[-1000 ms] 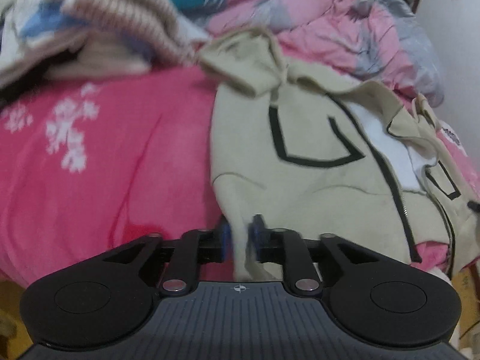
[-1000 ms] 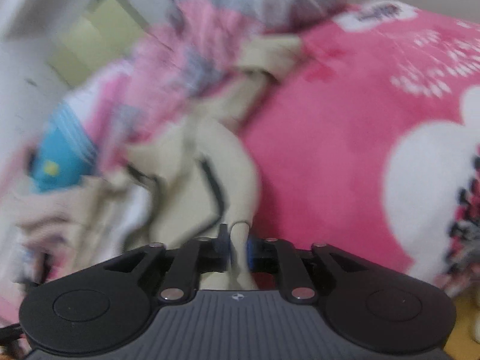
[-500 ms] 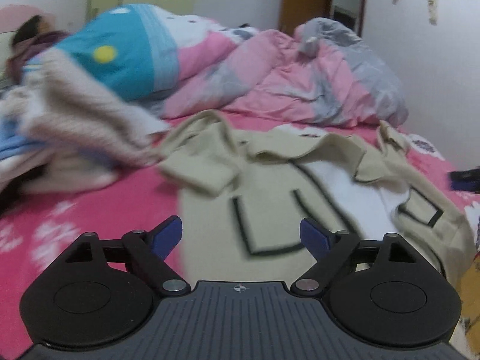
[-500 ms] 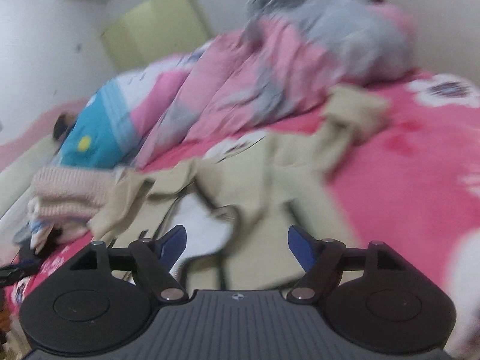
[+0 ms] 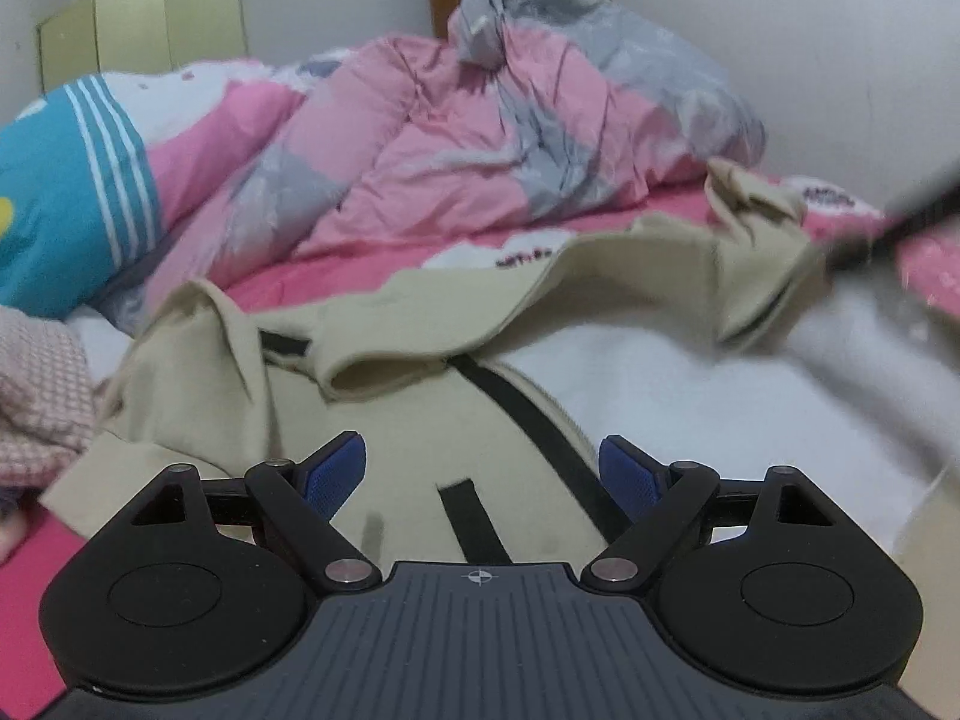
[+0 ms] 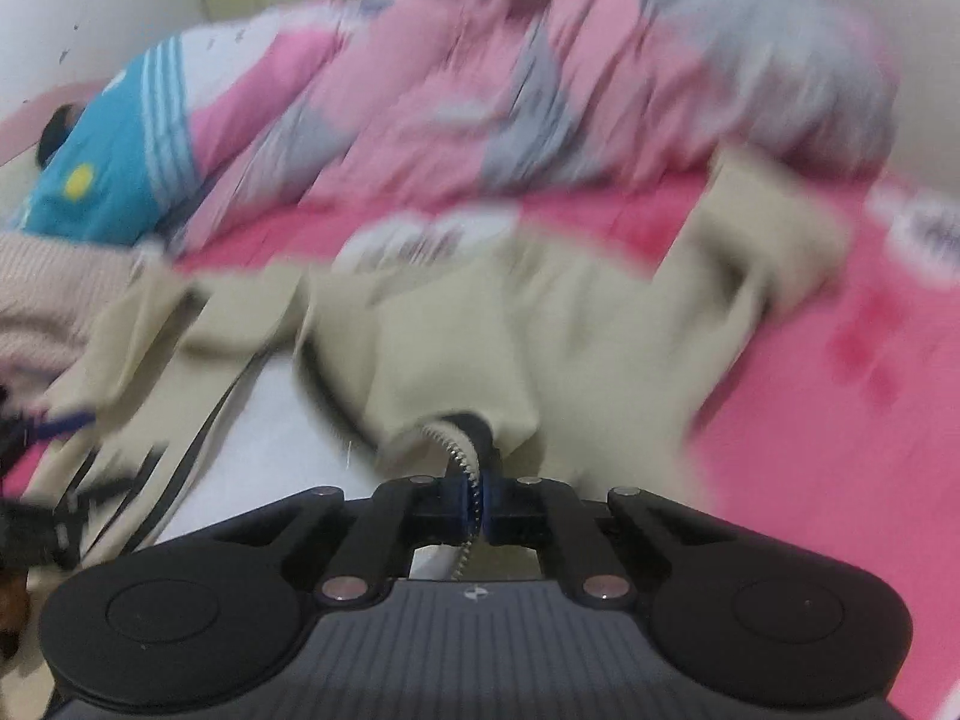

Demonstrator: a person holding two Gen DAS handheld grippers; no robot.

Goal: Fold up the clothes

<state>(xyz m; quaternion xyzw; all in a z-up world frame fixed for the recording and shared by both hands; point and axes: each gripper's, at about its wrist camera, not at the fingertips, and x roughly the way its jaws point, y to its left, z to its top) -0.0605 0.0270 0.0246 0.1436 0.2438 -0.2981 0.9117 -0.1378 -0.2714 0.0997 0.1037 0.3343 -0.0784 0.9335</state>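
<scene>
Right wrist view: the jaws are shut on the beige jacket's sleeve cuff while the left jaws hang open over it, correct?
Not the cuff. The right wrist view shows the right gripper shut on the zipper edge of the beige jacket. The left gripper does hang open over the jacket.

The jacket (image 5: pixel 420 420) is showing beige with black stripes and white lining; the quilt (image 5: pixel 480 138) is showing pink and grey patches.
</scene>
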